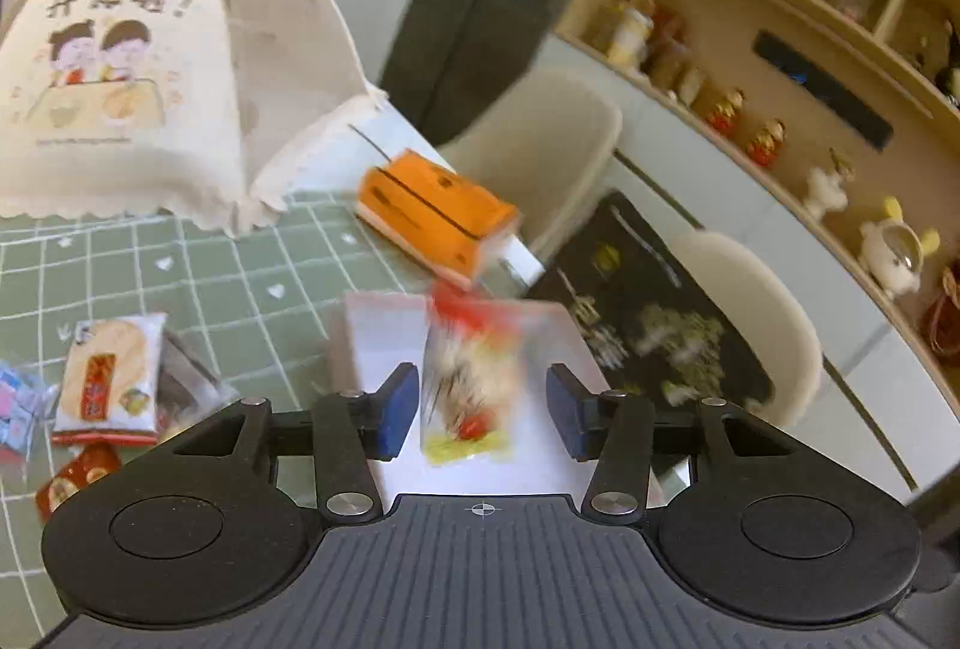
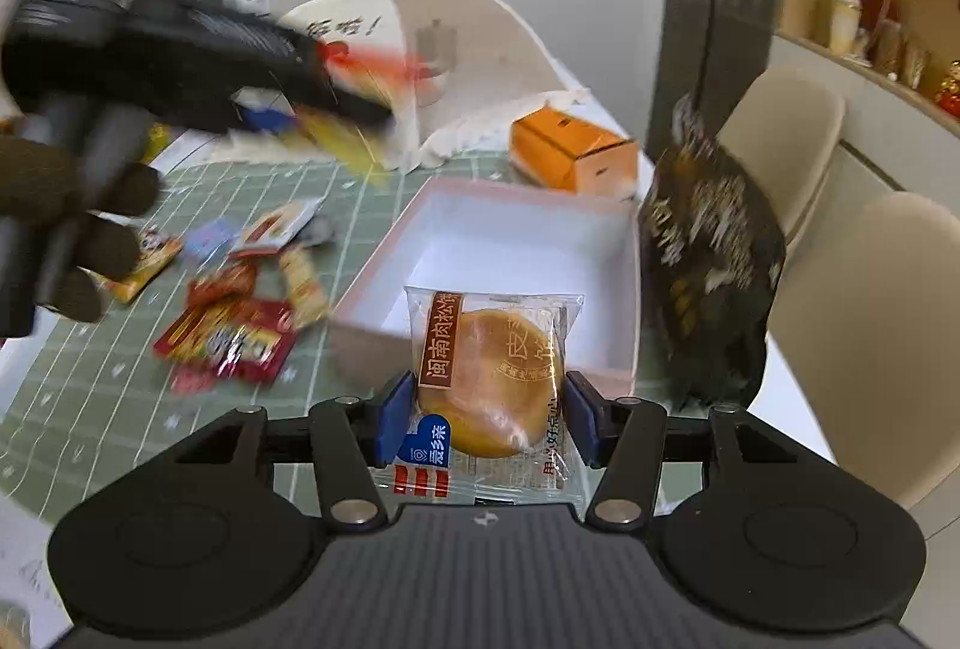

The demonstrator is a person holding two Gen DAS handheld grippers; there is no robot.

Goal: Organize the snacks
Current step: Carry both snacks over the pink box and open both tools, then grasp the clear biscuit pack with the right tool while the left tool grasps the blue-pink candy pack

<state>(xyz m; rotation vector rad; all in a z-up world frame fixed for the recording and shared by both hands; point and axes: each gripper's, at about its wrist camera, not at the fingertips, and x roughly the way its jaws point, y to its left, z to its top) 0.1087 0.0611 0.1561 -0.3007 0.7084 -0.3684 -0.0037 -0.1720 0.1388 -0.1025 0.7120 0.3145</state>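
Observation:
My left gripper [image 1: 482, 410] is open above the white box [image 1: 384, 325]. A blurred clear snack packet with red and yellow print [image 1: 471, 385] hangs between its blue pads [image 1: 399, 409] without touching them. My right gripper [image 2: 487, 418] is shut on a wrapped round meat-floss pastry [image 2: 489, 391], held over the near edge of the white box [image 2: 516, 241]. The left gripper [image 2: 198, 61] shows blurred at the upper left of the right wrist view, with a packet [image 2: 360, 67] at its tip. Several loose snack packets [image 2: 234, 331] lie on the green mat, and some [image 1: 111, 373] show in the left wrist view.
An orange tissue box [image 1: 435, 217] lies behind the white box. A cloth food cover [image 1: 138, 79] stands at the back left. A black patterned lid [image 2: 708, 265] leans at the box's right side. Beige chairs [image 1: 756, 325] and a shelf unit [image 1: 780, 67] are right of the table.

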